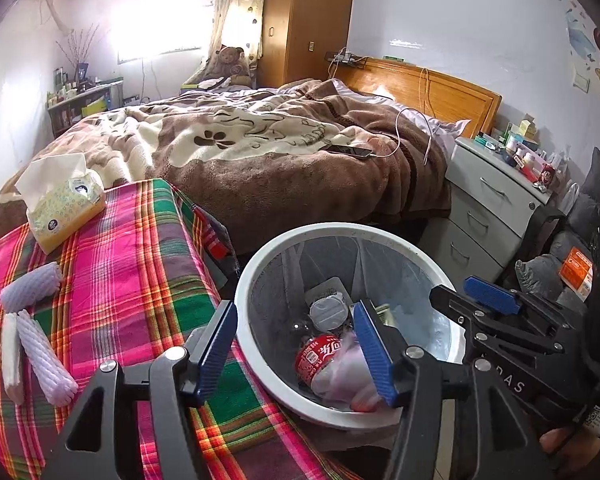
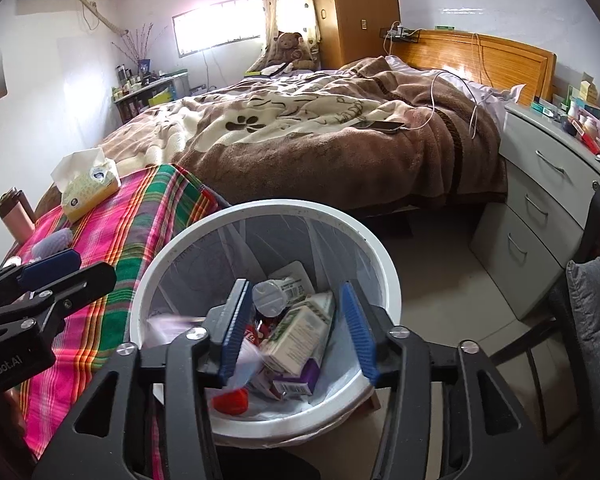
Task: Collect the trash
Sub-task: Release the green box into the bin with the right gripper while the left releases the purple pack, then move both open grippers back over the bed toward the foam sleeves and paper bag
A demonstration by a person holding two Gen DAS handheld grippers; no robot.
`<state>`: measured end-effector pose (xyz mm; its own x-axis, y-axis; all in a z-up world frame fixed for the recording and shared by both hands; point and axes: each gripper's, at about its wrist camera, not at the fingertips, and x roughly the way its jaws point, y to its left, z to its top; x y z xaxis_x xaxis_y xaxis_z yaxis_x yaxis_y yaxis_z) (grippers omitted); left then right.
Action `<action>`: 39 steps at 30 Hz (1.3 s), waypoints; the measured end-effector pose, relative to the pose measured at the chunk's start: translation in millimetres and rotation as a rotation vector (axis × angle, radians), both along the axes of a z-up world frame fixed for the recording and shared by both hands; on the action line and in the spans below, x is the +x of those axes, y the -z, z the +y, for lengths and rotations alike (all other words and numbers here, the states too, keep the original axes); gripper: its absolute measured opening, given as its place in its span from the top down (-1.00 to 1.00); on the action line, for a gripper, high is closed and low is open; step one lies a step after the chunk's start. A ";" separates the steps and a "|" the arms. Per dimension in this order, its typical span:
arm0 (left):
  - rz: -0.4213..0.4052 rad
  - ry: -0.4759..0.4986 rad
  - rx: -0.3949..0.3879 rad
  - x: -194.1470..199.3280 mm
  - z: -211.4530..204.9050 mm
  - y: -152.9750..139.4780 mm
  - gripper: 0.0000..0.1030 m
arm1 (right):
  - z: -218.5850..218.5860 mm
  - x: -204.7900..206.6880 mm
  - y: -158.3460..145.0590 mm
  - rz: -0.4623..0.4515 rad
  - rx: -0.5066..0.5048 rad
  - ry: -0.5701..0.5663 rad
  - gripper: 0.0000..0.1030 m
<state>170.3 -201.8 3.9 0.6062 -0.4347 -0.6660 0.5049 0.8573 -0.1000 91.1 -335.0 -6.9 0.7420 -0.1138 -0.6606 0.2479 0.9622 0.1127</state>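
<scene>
White bin [image 2: 384,280] beside a plaid-covered table [image 1: 132,264] holds a red-labelled bottle [image 1: 320,356], carton [image 2: 296,332], purple box [image 2: 300,380] and red cap [image 2: 230,400]. Left gripper [image 1: 296,352] and right gripper [image 2: 296,332] hover above, part open, empty.

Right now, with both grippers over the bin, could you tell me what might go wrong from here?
1. The bin stands against the plaid cloth's edge; a bump from the left gripper could tip it.
2. The foam sleeves lie loose on the cloth and may roll when grasped.
</scene>
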 end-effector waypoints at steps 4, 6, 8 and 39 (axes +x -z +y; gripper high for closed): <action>0.000 -0.019 -0.010 -1.8 9.1 -1.9 -0.17 | 0.8 -2.4 -4.2 -0.014 0.004 0.000 0.01; -0.003 -0.025 -0.013 -2.7 13.8 -2.9 -0.17 | 2.6 -3.1 -5.9 -0.021 -0.002 -0.001 0.01; -0.004 -0.034 -0.018 -3.8 18.7 -4.0 -0.17 | 5.5 -2.9 -6.8 -0.025 -0.001 -0.008 0.01; -0.044 -0.353 -0.017 -8.8 184.0 -15.7 -0.17 | 115.6 16.7 -15.8 -0.084 0.011 -0.290 0.00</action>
<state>161.5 -17.8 19.6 0.7491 -0.2038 -0.6304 0.1819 0.9782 -0.1001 107.8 -219.4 8.9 0.7943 0.1181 -0.5959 -0.0480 0.9901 0.1321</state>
